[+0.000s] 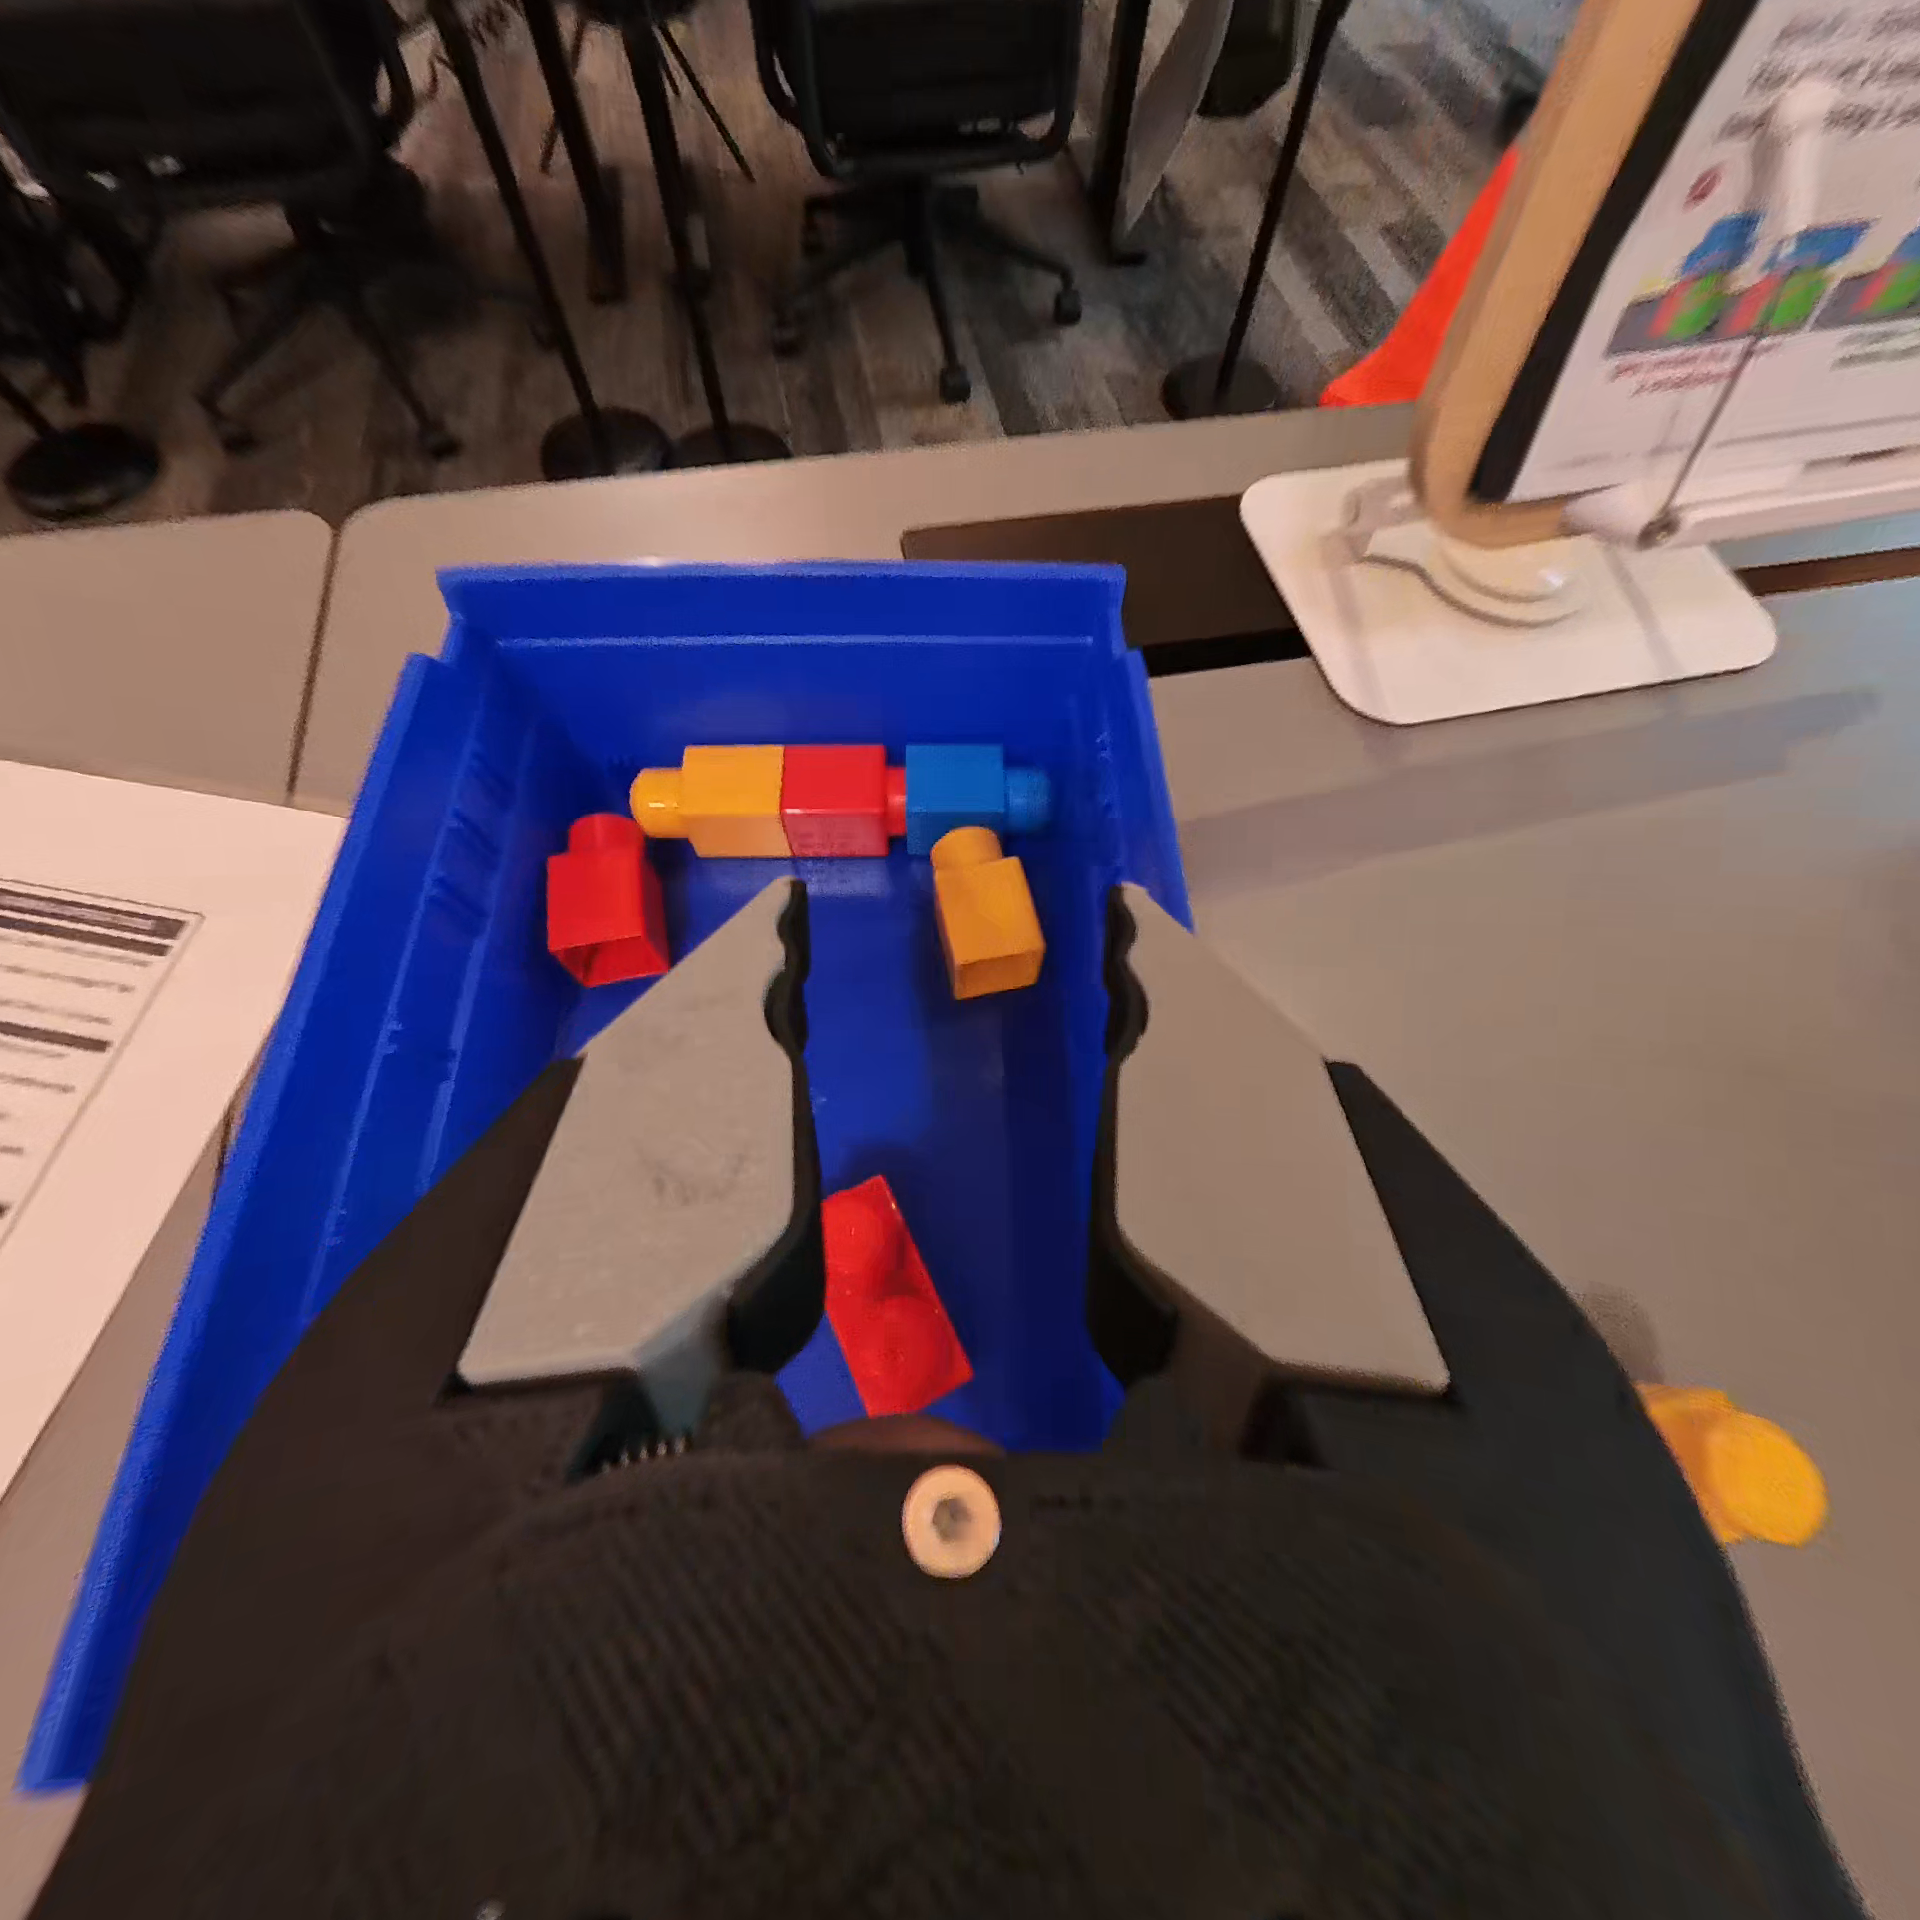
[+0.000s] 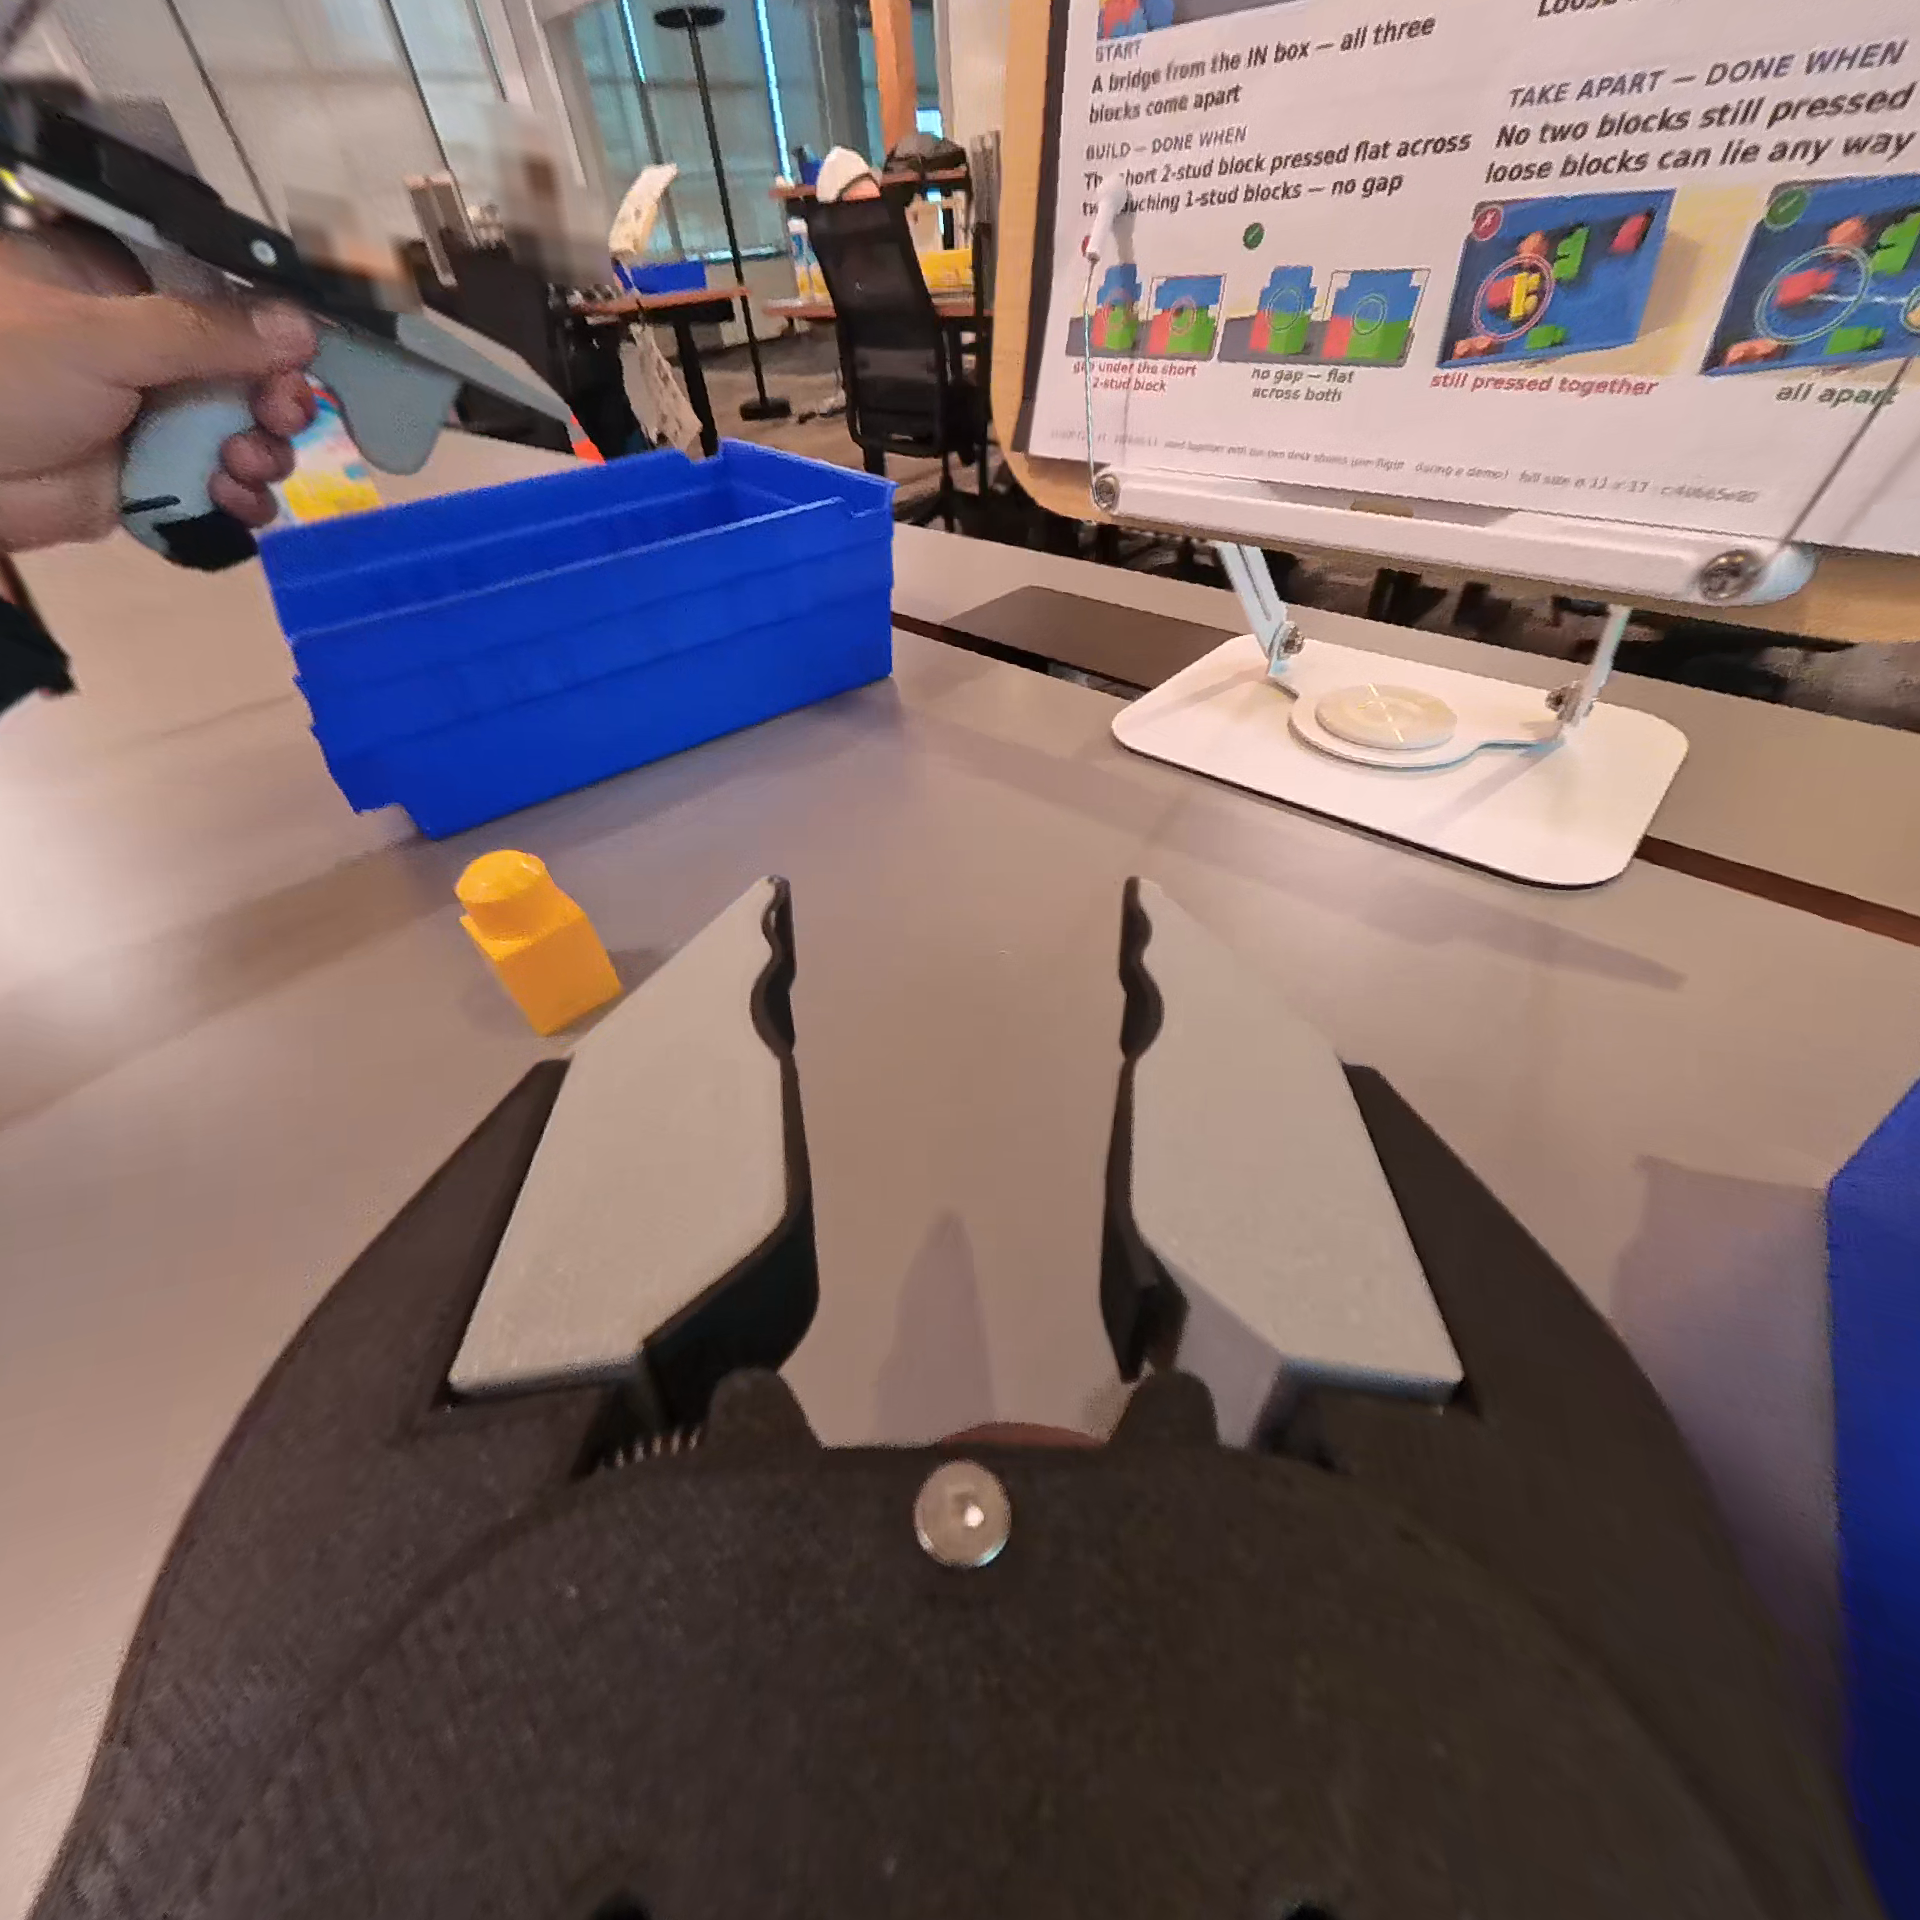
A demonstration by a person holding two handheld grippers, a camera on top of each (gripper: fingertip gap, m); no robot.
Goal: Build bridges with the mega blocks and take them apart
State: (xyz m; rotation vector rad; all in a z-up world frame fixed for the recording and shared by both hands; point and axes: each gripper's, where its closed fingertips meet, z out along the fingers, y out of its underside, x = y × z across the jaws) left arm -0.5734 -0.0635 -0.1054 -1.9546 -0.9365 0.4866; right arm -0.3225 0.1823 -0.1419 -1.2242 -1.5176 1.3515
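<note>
The left gripper (image 1: 956, 904) hangs over the open blue plastic bin (image 1: 790, 613), its grey fingers spread wide with nothing between them, seemingly poised to pick a block. The bin keeps the loose pieces corralled in one place. Along its far wall lies a row of three pieces on their sides: an orange one-stud block (image 1: 717, 800) pressed against a red one-stud block (image 1: 836, 800), with a blue one-stud block (image 1: 961, 795) just to the right; whether the blue one is truly pressed on cannot be told. A loose red one-stud block (image 1: 603, 914) lies to the left, a loose orange one-stud block (image 1: 987, 925) to the right, and a flat red two-stud block (image 1: 894, 1299) sits at the near end, under the gripper's fingers.

The right gripper (image 2: 956, 914) is likewise spread and empty, low over the grey tabletop (image 2: 1039, 790), probably waiting to receive or steady a piece. An upright orange one-stud block (image 2: 535, 940) stands on the tabletop just left of it, near the bin's side, likely a first pier for a bridge.

To the far right a white stand (image 2: 1403, 748) holds an instruction sheet (image 2: 1455, 208), well clear of the work. A printed paper sheet (image 1: 94, 987) lies left of the bin. The bin's tall walls and the left finger shading the near red piece look like the main hindrances to a clean grasp. A second blue object (image 2: 1881, 1455) edges in at the near right.
</note>
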